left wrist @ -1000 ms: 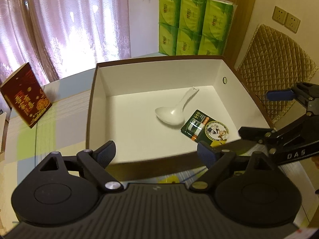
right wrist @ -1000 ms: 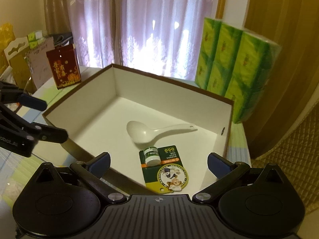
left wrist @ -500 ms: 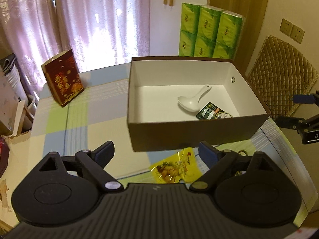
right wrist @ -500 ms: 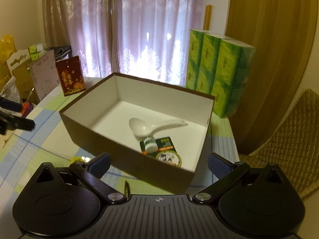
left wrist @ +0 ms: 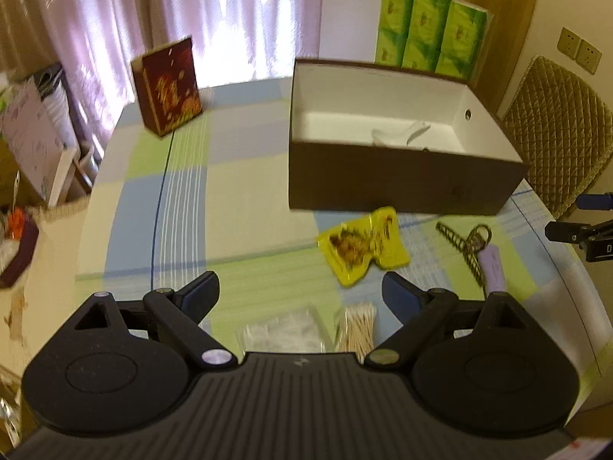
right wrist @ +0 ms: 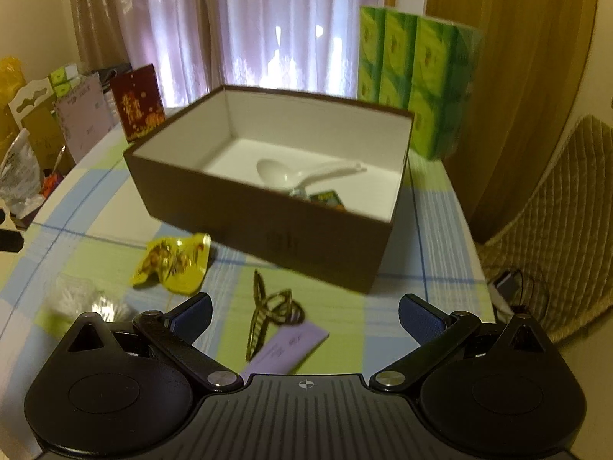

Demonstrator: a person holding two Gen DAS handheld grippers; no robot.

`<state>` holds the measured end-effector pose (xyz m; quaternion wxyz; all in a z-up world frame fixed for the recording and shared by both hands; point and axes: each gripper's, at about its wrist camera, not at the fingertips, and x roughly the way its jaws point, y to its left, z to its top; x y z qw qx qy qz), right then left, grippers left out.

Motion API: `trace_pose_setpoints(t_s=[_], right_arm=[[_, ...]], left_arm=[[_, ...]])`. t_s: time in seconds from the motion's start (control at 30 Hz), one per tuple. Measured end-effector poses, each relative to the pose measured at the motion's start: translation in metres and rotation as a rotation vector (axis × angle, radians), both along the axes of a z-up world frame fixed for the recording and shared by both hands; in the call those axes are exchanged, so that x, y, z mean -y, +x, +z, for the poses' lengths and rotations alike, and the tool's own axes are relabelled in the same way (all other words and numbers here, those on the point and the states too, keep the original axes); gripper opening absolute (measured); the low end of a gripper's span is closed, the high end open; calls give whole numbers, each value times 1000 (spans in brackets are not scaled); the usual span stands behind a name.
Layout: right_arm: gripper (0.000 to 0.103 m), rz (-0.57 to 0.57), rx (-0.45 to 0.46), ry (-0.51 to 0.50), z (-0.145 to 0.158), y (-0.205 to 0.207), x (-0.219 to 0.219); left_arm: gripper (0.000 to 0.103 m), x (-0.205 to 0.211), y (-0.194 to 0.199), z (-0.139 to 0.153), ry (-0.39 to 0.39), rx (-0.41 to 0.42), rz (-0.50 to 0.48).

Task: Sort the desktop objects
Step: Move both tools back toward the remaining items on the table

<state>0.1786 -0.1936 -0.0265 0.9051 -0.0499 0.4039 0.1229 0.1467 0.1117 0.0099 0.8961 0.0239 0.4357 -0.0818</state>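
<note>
A: Desktop objects first, from the left: what lies on the checked tablecloth (left wrist: 245,191)?

B: At the far left a red patterned carton (left wrist: 167,86) stands upright near the curtain. Close to the left gripper (left wrist: 300,295), whose jaws stand wide apart and hold nothing, lie a clear packet (left wrist: 283,331) and a bundle of cotton swabs (left wrist: 358,327), side by side.

A: And further along?

B: A yellow snack packet (left wrist: 364,247) lies just in front of the brown box (left wrist: 402,184). To its right is a gold hair claw (left wrist: 465,243), touching a lilac tag (left wrist: 492,268).

A: What is inside the box?

B: A white spoon (right wrist: 291,174) on the white floor, and beside it a green card with a small jar (right wrist: 323,197), half hidden by the near wall.

A: And the right gripper (right wrist: 304,314)?

B: Its fingers are spread and empty too, hovering over the claw and tag. Green tissue packs (right wrist: 413,80) stand behind the box, with a quilted chair (right wrist: 555,207) at the far right.
</note>
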Motion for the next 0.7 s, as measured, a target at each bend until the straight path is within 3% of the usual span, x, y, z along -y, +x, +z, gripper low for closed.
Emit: trace_pose_setpoints(t_s=[0.33,0.5,0.7], right_arm=[[101,-52,-100,26,-33,-22,3],[101,-80,-152,29,-49,-25,3],[101,-90,-182,28,-57,-24,2]], left_arm=[[85,1,-37,-47,-44,-101,15],[69,9,-46,-74,-40,-163,-4],[58,19,-44,-96,-11,-198,-38]])
